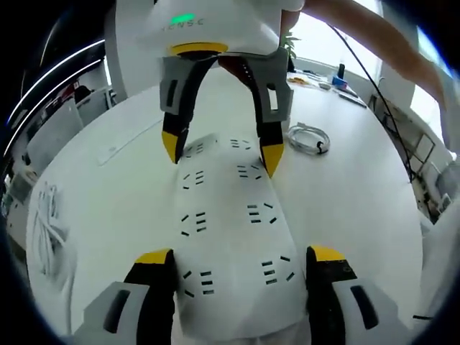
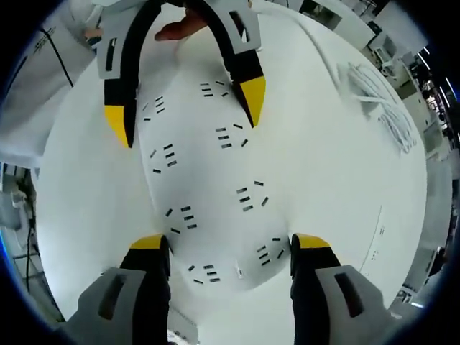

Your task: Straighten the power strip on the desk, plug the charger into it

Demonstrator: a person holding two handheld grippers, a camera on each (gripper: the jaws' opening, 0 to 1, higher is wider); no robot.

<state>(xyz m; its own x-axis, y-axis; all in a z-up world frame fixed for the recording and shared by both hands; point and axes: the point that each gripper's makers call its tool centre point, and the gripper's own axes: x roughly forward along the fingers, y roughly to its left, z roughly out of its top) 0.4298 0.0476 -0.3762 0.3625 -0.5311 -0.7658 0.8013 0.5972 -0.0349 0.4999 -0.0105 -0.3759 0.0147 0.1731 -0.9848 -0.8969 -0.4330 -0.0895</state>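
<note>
A wide white power strip (image 1: 228, 215) with two rows of sockets lies flat on the white desk (image 1: 115, 187). My left gripper (image 1: 241, 257) clasps its near end, one jaw against each long side. At the far end my right gripper (image 1: 221, 153) comes down from the top and straddles the strip. In the right gripper view the same strip (image 2: 208, 180) runs from my right gripper (image 2: 230, 242) up to the left gripper (image 2: 184, 108). A coiled white charger cable (image 1: 309, 138) rests on the desk to the right of the strip's far end.
A bundle of white cables (image 1: 47, 223) lies near the desk's left edge, and the same bundle (image 2: 384, 108) appears at the upper right in the right gripper view. A hand (image 2: 180, 29) shows behind the left gripper. Small items (image 1: 338, 80) sit at the far edge.
</note>
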